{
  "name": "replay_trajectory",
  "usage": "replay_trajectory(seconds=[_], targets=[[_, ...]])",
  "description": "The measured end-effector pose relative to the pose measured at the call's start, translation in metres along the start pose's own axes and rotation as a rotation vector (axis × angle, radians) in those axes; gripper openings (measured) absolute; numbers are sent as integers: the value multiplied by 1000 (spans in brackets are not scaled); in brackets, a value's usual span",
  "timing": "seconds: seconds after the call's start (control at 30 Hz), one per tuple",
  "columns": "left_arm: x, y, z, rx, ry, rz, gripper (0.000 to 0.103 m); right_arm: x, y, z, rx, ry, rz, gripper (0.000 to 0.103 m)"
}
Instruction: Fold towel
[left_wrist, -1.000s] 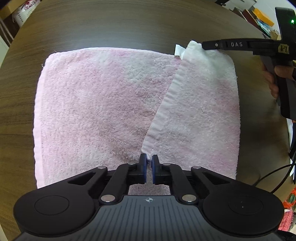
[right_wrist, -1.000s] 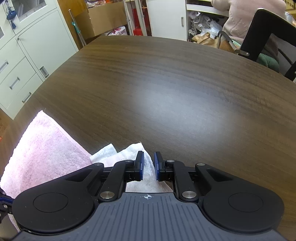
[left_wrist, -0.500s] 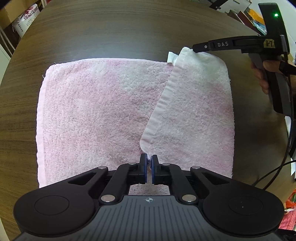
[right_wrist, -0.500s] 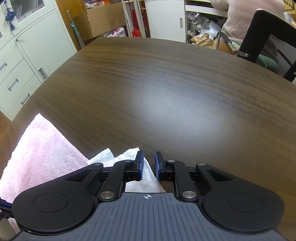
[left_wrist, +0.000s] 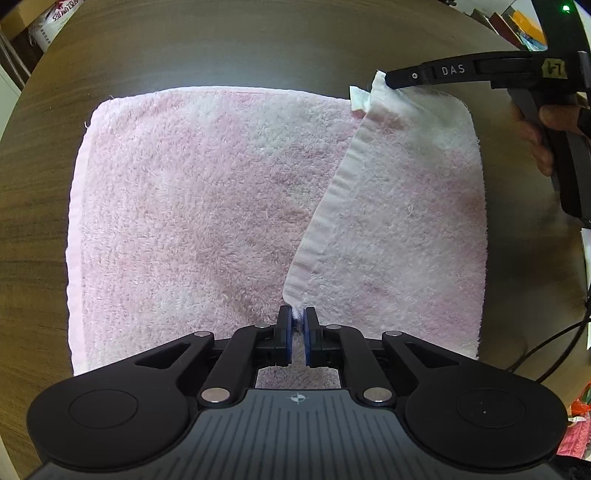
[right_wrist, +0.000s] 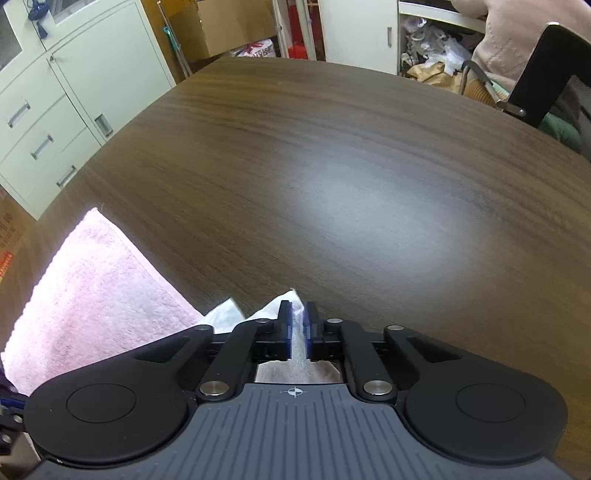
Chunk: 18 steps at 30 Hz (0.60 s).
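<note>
On top of a dark wood table (left_wrist: 258, 48) sits the pink towel (left_wrist: 192, 221), spread out flat and filling most of the left wrist view. Its right-hand part is doubled over, so there's a flap (left_wrist: 399, 221) lying on top with a slanted hem running from about 12 o'clock down to the gripper at 6 o'clock.

Left gripper (left_wrist: 297, 321) is clamped nearly all the way shut, and the near corner of that flap is pinched between its blue pads (left_wrist: 285, 332). So it's got hold of the towel for sure.

Right gripper (right_wrist: 297, 314) is squeezed down just as tight, with a strip of white terry caught between its pads. From the left wrist view you can see it coming in from 2 o'clock, black finger marked "DAS", biting the flap's far corner, with the person's hand (left_wrist: 539, 129) wrapped round the handle at roughly 3 o'clock. A little white tag (left_wrist: 358, 98) sticks out just beside that corner.

From the right wrist view the rest of the towel trails off toward 8 o'clock. Past the table edge: cream cabinets (right_wrist: 55, 110) around 10 o'clock, and a black chair (right_wrist: 554, 74) at 2 o'clock.
</note>
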<state>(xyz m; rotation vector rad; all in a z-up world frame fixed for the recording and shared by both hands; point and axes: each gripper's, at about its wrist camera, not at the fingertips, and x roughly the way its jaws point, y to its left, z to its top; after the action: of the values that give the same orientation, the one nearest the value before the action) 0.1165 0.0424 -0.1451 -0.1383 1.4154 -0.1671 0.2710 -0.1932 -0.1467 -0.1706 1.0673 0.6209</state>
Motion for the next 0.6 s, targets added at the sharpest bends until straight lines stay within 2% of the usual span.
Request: replay_trajectory(seconds=[0.27,0.6], targets=[[-20,0,-9,14,-70,-28,3,-35,2,-3,22,-80,65,3],[-62,6,-24,-24,-153,-35,3,-76,28,13,-58,-146,112,3]])
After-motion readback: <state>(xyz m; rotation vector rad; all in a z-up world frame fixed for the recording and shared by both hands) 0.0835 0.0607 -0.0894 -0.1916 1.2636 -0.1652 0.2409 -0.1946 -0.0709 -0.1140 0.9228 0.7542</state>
